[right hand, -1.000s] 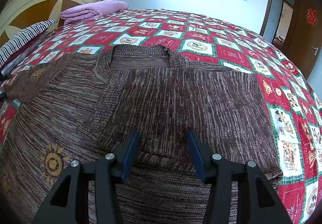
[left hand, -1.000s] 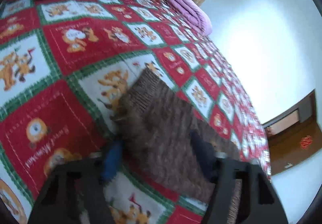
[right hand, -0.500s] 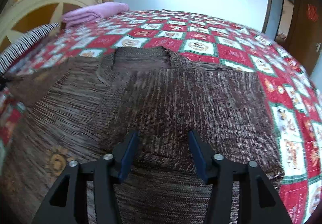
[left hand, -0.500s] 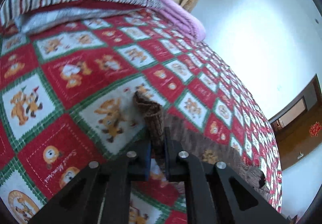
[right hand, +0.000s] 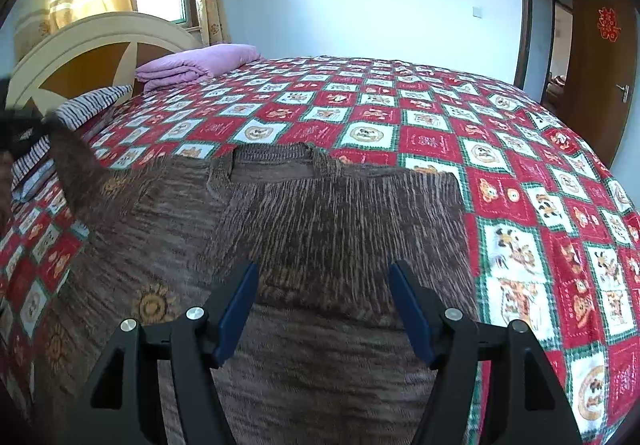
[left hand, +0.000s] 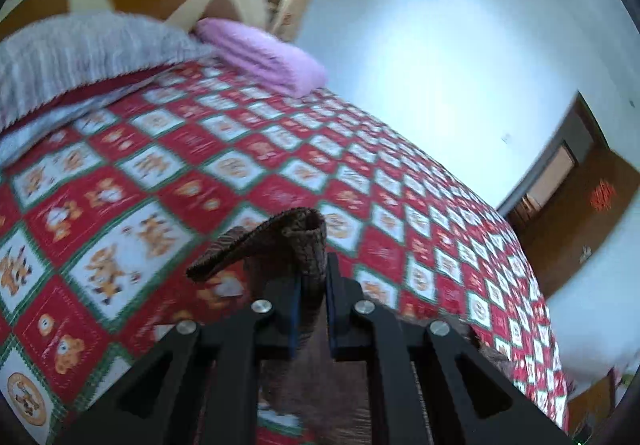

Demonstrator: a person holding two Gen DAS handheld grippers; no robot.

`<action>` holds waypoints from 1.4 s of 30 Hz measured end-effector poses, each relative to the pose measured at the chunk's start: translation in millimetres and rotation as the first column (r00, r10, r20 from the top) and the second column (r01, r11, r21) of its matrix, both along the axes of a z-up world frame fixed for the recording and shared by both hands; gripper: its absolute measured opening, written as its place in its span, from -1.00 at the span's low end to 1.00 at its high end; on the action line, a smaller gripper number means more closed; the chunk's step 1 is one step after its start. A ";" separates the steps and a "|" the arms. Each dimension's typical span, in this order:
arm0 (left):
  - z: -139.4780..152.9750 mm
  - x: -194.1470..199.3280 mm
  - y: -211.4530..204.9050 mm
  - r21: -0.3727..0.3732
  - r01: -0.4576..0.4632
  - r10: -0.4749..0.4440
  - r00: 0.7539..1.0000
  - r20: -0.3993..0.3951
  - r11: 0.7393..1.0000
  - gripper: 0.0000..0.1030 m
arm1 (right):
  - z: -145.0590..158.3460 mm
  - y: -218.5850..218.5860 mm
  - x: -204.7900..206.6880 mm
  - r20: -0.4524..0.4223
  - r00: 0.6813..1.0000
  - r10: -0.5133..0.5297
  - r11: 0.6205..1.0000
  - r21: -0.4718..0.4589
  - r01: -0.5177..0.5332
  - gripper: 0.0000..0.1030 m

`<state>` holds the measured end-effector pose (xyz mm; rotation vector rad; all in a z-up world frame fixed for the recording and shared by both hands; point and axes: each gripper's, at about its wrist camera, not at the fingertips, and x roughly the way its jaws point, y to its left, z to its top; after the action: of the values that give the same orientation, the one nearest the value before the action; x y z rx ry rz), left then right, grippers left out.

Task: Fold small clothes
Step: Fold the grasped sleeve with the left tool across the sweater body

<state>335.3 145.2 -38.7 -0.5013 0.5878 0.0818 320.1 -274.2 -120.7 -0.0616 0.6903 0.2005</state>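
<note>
A brown knitted sweater (right hand: 320,229) lies flat on the bed, its right sleeve folded across the body. My left gripper (left hand: 312,273) is shut on the cuff of the other sleeve (left hand: 304,241) and holds it up off the quilt. In the right wrist view that raised sleeve (right hand: 76,161) rises at the far left towards a dark blurred shape. My right gripper (right hand: 324,269) hovers over the folded sleeve's end. Its jaws are opening; the pads touch nothing, and the knit lies below them.
A red, white and green checked quilt (right hand: 520,165) covers the bed. A folded pink blanket (right hand: 200,63) and a striped cover (right hand: 92,105) lie by the cream headboard (right hand: 80,45). A brown door (right hand: 600,45) stands open at the right.
My left gripper closed on the sleeve cuff and lifted it off the quilt. My right gripper's jaws widened and it drew back a little above the sweater.
</note>
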 end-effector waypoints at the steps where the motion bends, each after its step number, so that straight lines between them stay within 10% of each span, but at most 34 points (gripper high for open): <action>1: 4.1 0.6 -10.8 0.017 0.023 -0.024 1.000 0.008 1.000 -0.80 | -2.4 -1.4 -2.4 -0.001 1.000 -0.001 1.000 -0.002 0.001 0.33; 14: -39.9 26.8 -209.6 0.230 0.291 -0.277 0.956 -0.094 0.929 -0.78 | -38.5 -14.5 -4.4 -0.086 0.996 -0.034 0.998 0.041 0.037 0.34; 20: -78.7 15.0 -264.8 0.290 0.422 -0.362 0.901 -0.238 0.859 -0.04 | -45.4 -25.6 -2.2 -0.120 0.991 -0.051 0.993 0.100 0.063 0.38; 22: -73.4 1.8 -258.9 0.320 0.429 -0.377 0.901 -0.213 0.845 0.32 | -46.3 -23.6 -2.6 -0.120 0.992 -0.046 0.994 0.097 0.057 0.41; 26: -59.2 -15.2 -224.1 0.398 0.382 -0.348 0.924 -0.156 0.834 0.41 | -47.3 -21.9 -3.2 -0.120 0.992 -0.046 0.995 0.085 0.057 0.43; 32: -73.3 4.7 -130.6 0.599 0.157 -0.070 0.984 -0.166 0.785 0.64 | -48.0 -17.8 -3.6 -0.116 0.992 -0.053 0.997 0.052 0.060 0.44; 37: -96.9 9.4 -93.0 0.534 0.228 -0.101 0.961 -0.256 0.814 0.64 | -28.4 -0.2 -3.8 -0.083 0.996 -0.012 1.000 0.021 0.014 0.43; 42: -115.3 -4.3 -101.0 0.524 0.322 -0.170 0.933 -0.317 0.789 0.64 | 13.6 58.8 15.7 -0.030 0.993 0.111 0.993 -0.023 -0.112 0.43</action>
<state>331.0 44.2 -154.0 0.1832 0.8387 0.0666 335.8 -215.5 -107.1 -0.1210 0.7186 0.3006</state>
